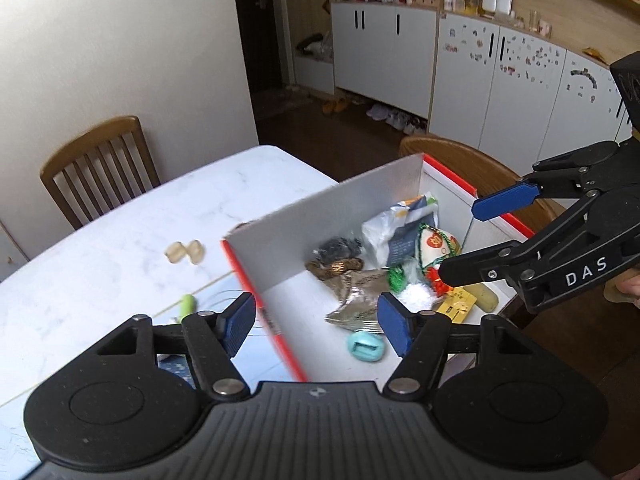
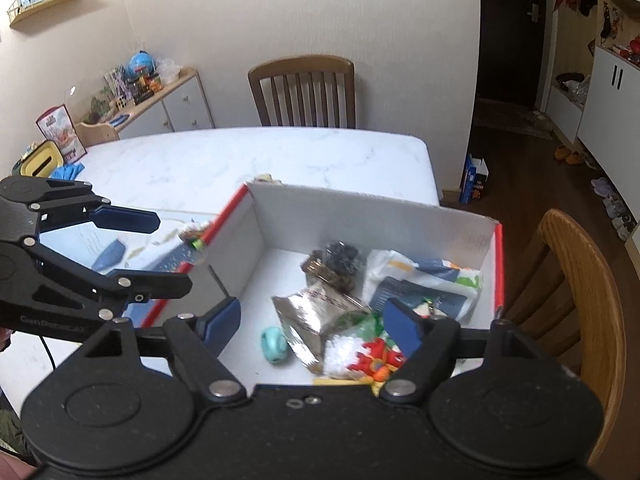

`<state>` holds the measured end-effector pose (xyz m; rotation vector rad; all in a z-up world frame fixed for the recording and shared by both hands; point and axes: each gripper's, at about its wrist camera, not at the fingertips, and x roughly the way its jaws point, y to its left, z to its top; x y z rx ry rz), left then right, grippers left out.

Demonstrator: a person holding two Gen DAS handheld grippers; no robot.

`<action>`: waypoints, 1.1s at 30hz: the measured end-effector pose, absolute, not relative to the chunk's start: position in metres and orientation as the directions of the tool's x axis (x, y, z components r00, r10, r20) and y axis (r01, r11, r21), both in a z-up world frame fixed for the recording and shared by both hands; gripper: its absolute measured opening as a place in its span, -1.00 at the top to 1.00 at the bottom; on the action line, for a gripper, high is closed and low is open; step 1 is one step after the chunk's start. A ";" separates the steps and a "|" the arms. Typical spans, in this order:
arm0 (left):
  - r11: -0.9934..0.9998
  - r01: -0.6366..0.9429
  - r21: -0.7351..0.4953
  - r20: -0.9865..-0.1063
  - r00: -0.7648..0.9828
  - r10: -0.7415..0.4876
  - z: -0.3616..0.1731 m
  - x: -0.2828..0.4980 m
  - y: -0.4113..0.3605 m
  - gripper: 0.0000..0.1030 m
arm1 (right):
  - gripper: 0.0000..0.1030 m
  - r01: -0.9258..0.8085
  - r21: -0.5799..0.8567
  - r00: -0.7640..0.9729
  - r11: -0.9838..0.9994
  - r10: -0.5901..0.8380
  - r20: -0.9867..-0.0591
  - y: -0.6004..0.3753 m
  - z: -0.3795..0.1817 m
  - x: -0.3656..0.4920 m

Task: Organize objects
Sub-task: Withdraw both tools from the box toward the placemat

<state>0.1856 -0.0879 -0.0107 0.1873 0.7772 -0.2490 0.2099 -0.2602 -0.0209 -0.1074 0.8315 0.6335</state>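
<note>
Open cardboard box (image 2: 400, 216) with white inner walls and red-orange outer edges, standing on a white marbled table (image 2: 248, 160) near its corner, beside a wooden chair (image 2: 576, 280). The box holds a loose heap gathered toward its right half: a crumpled silver foil pouch (image 2: 312, 320), a dark clump in clear wrap (image 2: 340, 258), a white plastic bag with blue and green print (image 2: 424, 276), a red-and-white ornament with green trim (image 2: 376, 356), a yellow packet (image 1: 460, 304) and a small teal oval object (image 2: 274, 345) lying apart on the bare white floor. The left gripper (image 1: 316, 320) hangs above the box's near left wall, its blue-padded jaws spread and empty. The right gripper (image 2: 312, 326) hangs over the heap, jaws likewise spread, nothing between them. On the table outside the box lie a green stick-like item (image 1: 186, 305) and two pale translucent pieces (image 1: 185, 252).
</note>
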 end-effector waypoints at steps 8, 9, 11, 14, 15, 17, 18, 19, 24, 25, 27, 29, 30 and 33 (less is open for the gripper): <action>0.967 0.249 0.061 -0.679 0.720 -0.143 -0.002 0.168 -0.035 -0.58 | -0.72 -0.535 0.184 0.534 0.825 0.499 -0.682 -0.222 -0.007 0.191; 0.969 0.238 0.061 -0.676 0.724 -0.136 -0.002 0.167 -0.027 -0.63 | -0.75 -0.532 0.188 0.537 0.825 0.501 -0.678 -0.216 -0.005 0.189; 0.974 0.221 0.055 -0.672 0.730 -0.128 -0.004 0.164 -0.011 -0.63 | -0.79 -0.532 0.194 0.538 0.824 0.506 -0.674 -0.202 -0.003 0.185; 0.979 0.197 0.046 -0.675 0.729 -0.114 -0.011 0.164 0.014 -0.63 | -0.82 -0.530 0.195 0.538 0.826 0.505 -0.675 -0.181 -0.001 0.182; 0.981 0.190 0.046 -0.677 0.727 -0.109 -0.013 0.165 0.022 -0.63 | -0.84 -0.528 0.196 0.538 0.826 0.504 -0.676 -0.174 0.000 0.181; 0.982 0.185 0.044 -0.680 0.726 -0.106 -0.019 0.165 0.037 -0.64 | -0.87 -0.520 0.193 0.540 0.832 0.495 -0.681 -0.160 0.000 0.182; 0.982 0.183 0.046 -0.681 0.725 -0.103 -0.023 0.165 0.044 -0.70 | -0.87 -0.514 0.190 0.542 0.836 0.489 -0.684 -0.153 -0.001 0.181; 0.983 0.177 0.050 -0.682 0.725 -0.096 -0.027 0.166 0.051 -0.75 | -0.87 -0.508 0.192 0.541 0.840 0.484 -0.688 -0.147 -0.002 0.182; 0.986 0.159 0.045 -0.672 0.735 -0.088 -0.048 0.172 0.080 -0.98 | -0.87 -0.474 0.201 0.531 0.857 0.460 -0.712 -0.116 -0.008 0.191; 0.986 0.160 0.038 -0.670 0.737 -0.094 -0.053 0.174 0.085 -0.98 | -0.87 -0.466 0.202 0.529 0.861 0.454 -0.717 -0.109 -0.009 0.194; 0.987 0.156 0.027 -0.667 0.738 -0.099 -0.061 0.179 0.094 -0.98 | -0.87 -0.451 0.206 0.525 0.869 0.445 -0.725 -0.097 -0.011 0.199; 0.988 0.156 0.009 -0.664 0.739 -0.111 -0.069 0.184 0.101 -0.98 | -0.86 -0.435 0.213 0.522 0.875 0.438 -0.732 -0.085 -0.011 0.206; 0.988 0.154 0.002 -0.662 0.741 -0.114 -0.072 0.187 0.105 -0.98 | -0.86 -0.430 0.215 0.521 0.877 0.435 -0.734 -0.080 -0.011 0.209; 0.988 0.154 -0.021 -0.647 0.751 -0.131 -0.078 0.195 0.113 -0.98 | -0.86 -0.424 0.220 0.515 0.879 0.433 -0.739 -0.062 -0.009 0.221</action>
